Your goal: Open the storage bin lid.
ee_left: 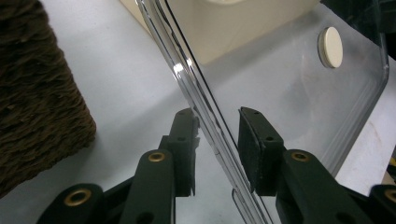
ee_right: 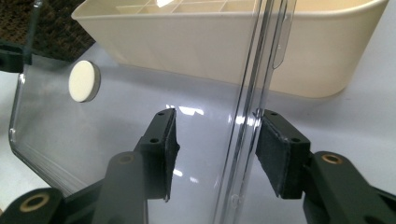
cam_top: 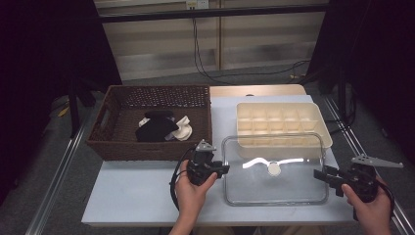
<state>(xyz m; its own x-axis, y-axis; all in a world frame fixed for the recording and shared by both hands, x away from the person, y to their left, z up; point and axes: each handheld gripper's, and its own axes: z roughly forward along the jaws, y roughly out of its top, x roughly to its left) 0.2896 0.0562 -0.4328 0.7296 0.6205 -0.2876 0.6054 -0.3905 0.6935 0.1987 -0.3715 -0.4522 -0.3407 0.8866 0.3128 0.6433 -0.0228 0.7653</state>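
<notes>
A clear lid (cam_top: 276, 171) with a cream round knob (cam_top: 274, 169), a cream divided box (cam_top: 281, 125), a dark brown woven basket (cam_top: 122, 132), a pale grey table (cam_top: 132, 191).

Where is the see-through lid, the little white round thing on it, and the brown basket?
lid (cam_top: 288, 188): high view, its flat clear middle.
white disc (cam_top: 274, 169): high view, its centre.
basket (cam_top: 147, 149): high view, its front woven wall.
</notes>
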